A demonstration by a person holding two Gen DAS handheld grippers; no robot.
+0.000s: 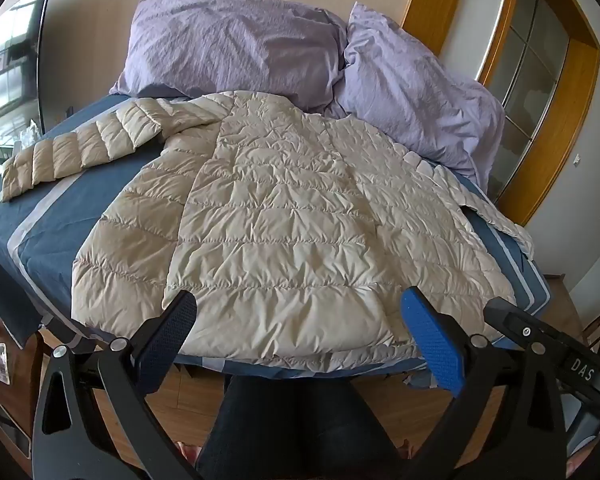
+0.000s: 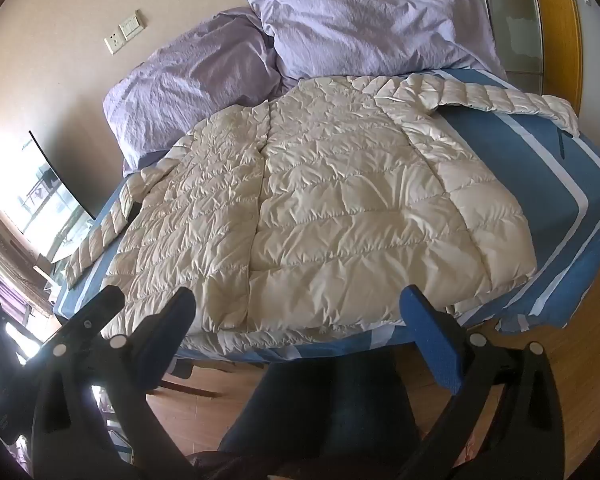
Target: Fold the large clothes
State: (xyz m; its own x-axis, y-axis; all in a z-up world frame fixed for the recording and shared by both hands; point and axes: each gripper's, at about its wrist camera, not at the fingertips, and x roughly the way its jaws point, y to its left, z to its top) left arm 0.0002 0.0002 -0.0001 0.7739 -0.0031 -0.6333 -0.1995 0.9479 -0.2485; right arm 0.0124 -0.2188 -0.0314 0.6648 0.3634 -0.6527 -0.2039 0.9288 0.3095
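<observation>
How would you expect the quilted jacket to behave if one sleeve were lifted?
The cream quilted jacket is probably floppy: its sleeve lies limp on the bed. Its puffy quilting suggests it is light. The shiny shell may be slippery.

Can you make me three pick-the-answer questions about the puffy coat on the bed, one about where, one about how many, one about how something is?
1. Where does the puffy jacket lie?
A. on the floor
B. on the blue bed cover
C. on a chair

2. How many purple pillows are behind it?
A. two
B. four
C. none

3. How are the jaws of the left gripper and right gripper?
A. shut on a sleeve
B. shut on nothing
C. open, holding nothing

Answers:
1 B, the jacket is spread flat on the cover.
2 A, two pillows lean by the wall.
3 C, both pairs stand wide apart before the hem.
</observation>
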